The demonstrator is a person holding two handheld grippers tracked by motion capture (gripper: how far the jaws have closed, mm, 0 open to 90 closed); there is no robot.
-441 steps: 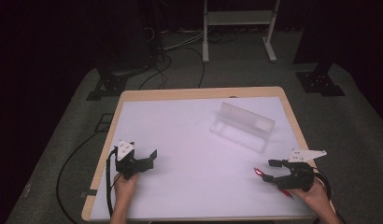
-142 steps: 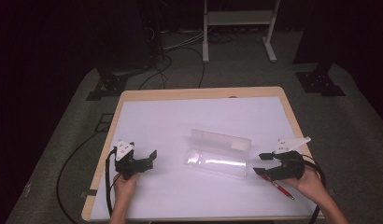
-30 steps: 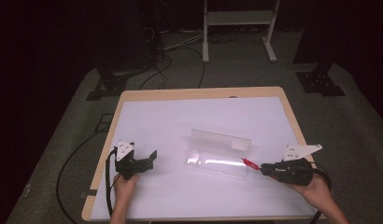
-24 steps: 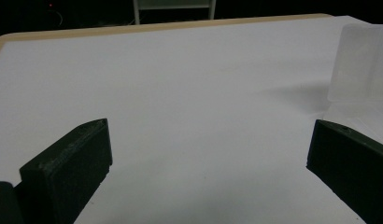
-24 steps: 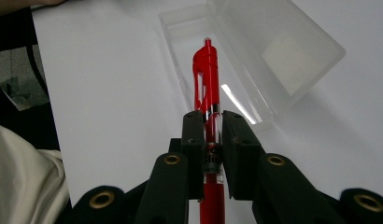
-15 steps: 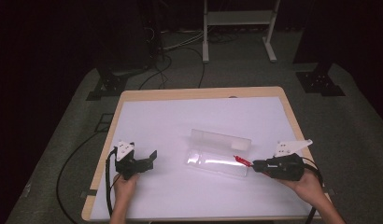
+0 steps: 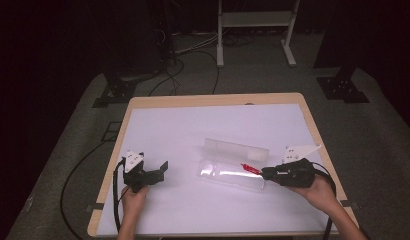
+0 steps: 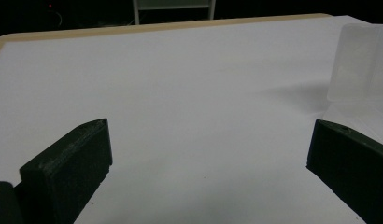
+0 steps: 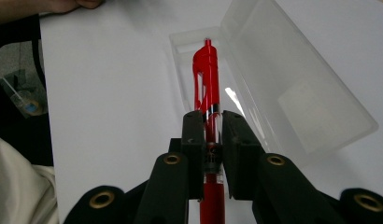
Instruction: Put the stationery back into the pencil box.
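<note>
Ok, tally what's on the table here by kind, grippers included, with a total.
Red pen: 1, clamped in the right gripper
Clear plastic case, lid open: 1
Grippers: 2, the right one and the left gripper, jaws apart on nothing
Total: 4

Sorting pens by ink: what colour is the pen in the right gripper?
Red: the pen shows best in the right gripper view, clamped by the right gripper.
</note>
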